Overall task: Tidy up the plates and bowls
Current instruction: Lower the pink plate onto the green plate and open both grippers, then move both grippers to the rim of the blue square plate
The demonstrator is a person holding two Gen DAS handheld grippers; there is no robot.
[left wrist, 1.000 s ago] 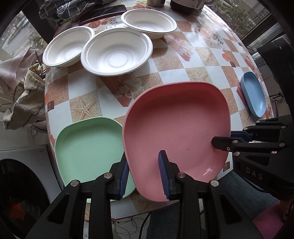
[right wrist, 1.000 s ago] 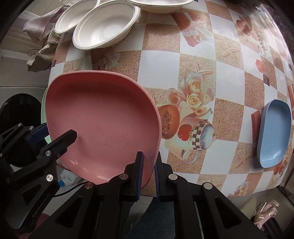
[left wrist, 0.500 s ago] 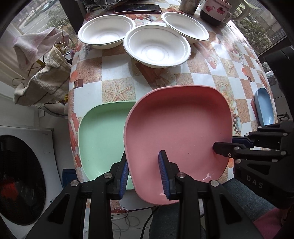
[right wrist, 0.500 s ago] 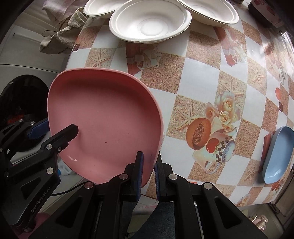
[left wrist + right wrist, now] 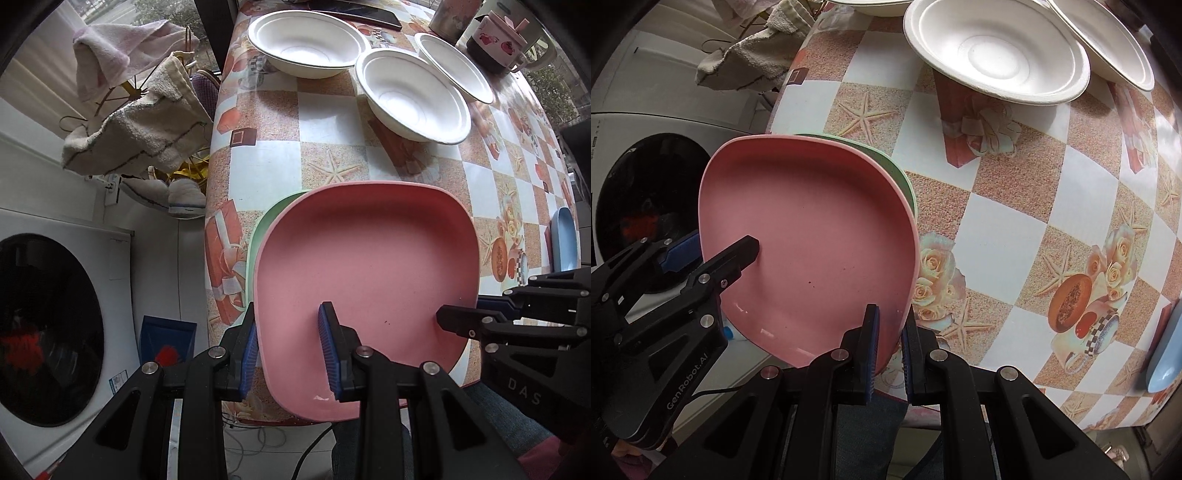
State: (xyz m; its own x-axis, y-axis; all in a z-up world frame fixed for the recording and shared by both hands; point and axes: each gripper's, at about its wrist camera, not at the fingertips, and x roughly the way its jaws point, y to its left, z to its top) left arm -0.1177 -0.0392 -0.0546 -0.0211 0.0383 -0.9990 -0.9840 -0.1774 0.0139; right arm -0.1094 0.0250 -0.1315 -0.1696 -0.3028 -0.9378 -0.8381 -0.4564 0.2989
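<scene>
A pink plate (image 5: 365, 280) is held over a green plate (image 5: 258, 236), hiding most of it; only the green far-left rim shows, also in the right wrist view (image 5: 901, 177). My left gripper (image 5: 288, 350) is shut on the pink plate's near-left rim. My right gripper (image 5: 888, 339) is shut on the pink plate (image 5: 812, 236) at its near-right rim. Three white bowls (image 5: 412, 94) stand at the far side of the table. A blue plate (image 5: 565, 240) lies at the right edge.
The table (image 5: 332, 129) has a checkered patterned cloth. A washing machine (image 5: 48, 325) stands left of it, and towels (image 5: 136, 129) hang on a rack. A teapot (image 5: 498, 37), a tin and a phone sit at the far end.
Both grippers have carried the pink plate to the left, and it now covers the green plate. The bowls and blue plate have not moved.
</scene>
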